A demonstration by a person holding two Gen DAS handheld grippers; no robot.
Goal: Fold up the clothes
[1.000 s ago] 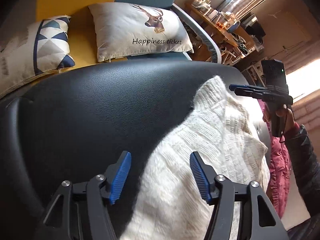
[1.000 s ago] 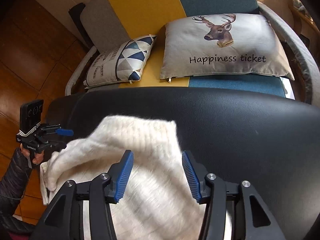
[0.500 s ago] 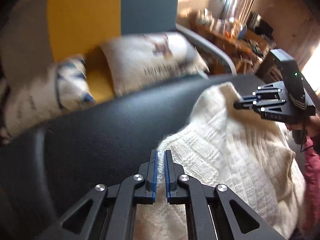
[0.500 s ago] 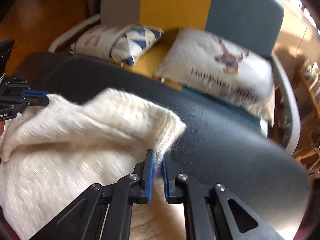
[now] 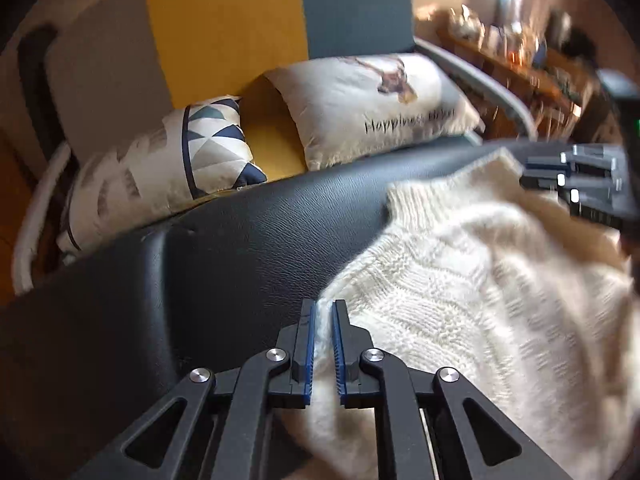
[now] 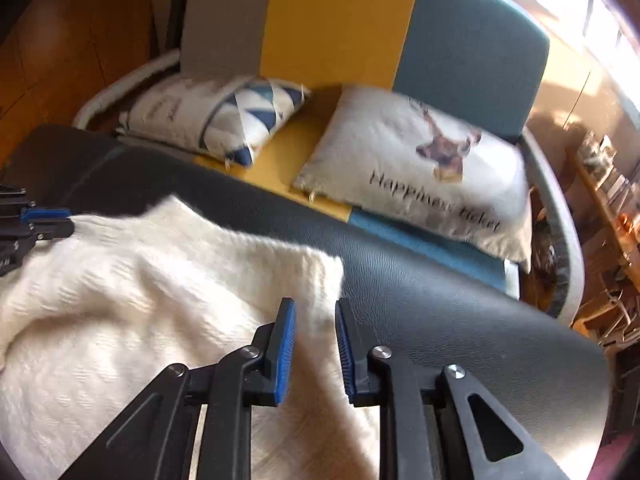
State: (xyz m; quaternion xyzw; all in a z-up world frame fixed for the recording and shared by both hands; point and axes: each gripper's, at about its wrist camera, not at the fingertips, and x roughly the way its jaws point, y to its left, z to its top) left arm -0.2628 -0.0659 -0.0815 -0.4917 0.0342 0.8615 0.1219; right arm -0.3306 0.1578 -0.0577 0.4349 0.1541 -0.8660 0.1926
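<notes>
A cream knitted sweater point(image 5: 460, 280) lies bunched on a black leather surface point(image 5: 200, 280). My left gripper point(image 5: 322, 320) is shut on its near left edge, with knit pinched between the blue pads. In the right wrist view, the sweater point(image 6: 140, 280) spreads left of my right gripper point(image 6: 314, 332), which stands partly open over the garment's right corner, cloth lying loose between the fingers. The left gripper point(image 6: 44, 220) shows at that view's left edge, on the sweater's far side. The right gripper point(image 5: 560, 176) shows blurred at the right of the left wrist view.
Behind the black surface point(image 6: 440, 320) stands a sofa point(image 6: 340, 20) in grey, yellow and teal. On it lie a deer pillow point(image 6: 420, 176) and a triangle-patterned pillow point(image 6: 224, 116). A cluttered wooden shelf point(image 6: 612, 200) is at the right, wooden floor point(image 6: 60, 40) at the left.
Both grippers closed on the sweater's edges from wide open. Since half a second ago the right gripper's fingers have spread apart again, and the corner lies flat. The left gripper stays shut.
</notes>
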